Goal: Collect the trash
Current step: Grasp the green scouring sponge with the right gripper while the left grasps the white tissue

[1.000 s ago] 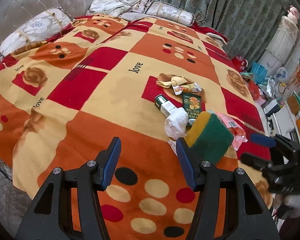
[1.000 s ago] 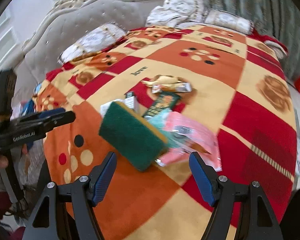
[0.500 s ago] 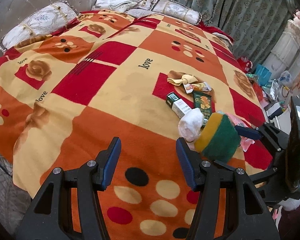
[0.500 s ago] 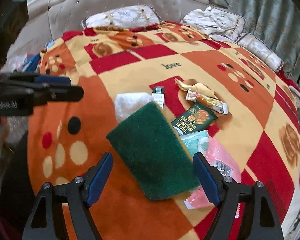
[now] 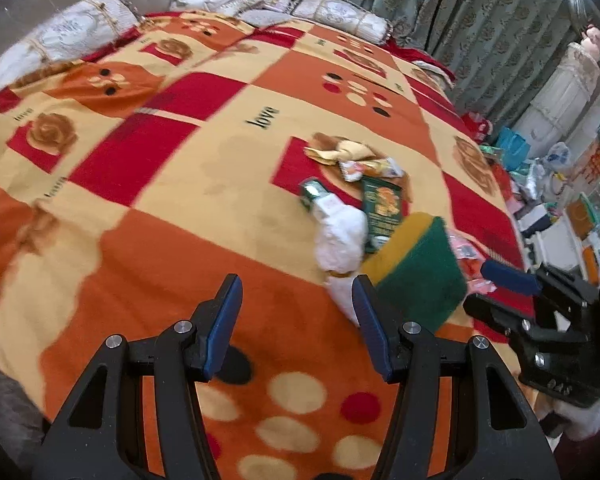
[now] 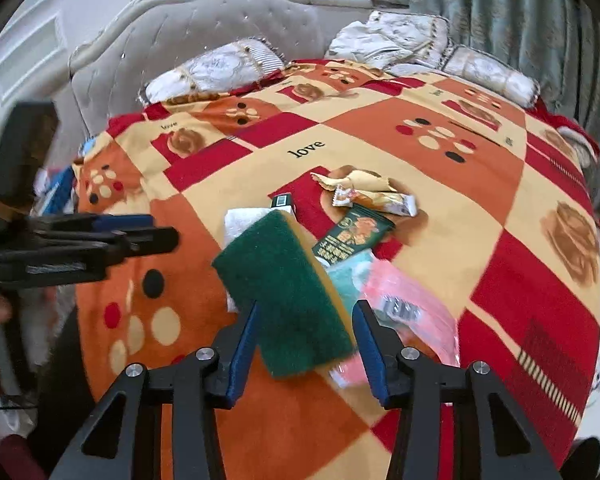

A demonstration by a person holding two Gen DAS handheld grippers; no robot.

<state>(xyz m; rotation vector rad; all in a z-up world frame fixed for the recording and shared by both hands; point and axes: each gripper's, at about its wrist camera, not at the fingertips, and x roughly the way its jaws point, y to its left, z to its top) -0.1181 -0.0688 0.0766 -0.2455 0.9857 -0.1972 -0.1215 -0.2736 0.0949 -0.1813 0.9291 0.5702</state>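
I see a bed under a big orange, red and cream patchwork blanket (image 6: 380, 152), and all the trash sits in one cluster ahead of both tongs. From my right gripper (image 6: 306, 316) the green-and-yellow scrub sponge (image 6: 288, 292) is dead ahead and its near end is already between the blue pads; the jaws are closing on it, but I can't confirm from the blurred frame that the pads are pressing yet. The sponge's long axis runs from near-right to far-left across the jaw line, so it sits skewed in the gap, not square. The right hand is clearly the nearer one; from my left gripper (image 5: 296, 316) the sponge (image 5: 420, 276) is ahead and off to the right, just past the right fingertip. The left jaws stand roughly half open with nothing between them, only blanket. The sponge looks like a flat slab, dark green abrasive face up, yellow foam along the far edge, soft and light I'd guess. Just right of the right tongs, partly under the sponge, is a pink plastic bag (image 6: 408, 308). Further ahead: a dark green snack packet (image 6: 352, 236), a crumpled white tissue (image 6: 240, 220) ahead-left behind the sponge, a small green-topped box (image 6: 283, 202), and farthest a cream wrapper (image 6: 374, 196) with a crumpled gold one. No bin in view.
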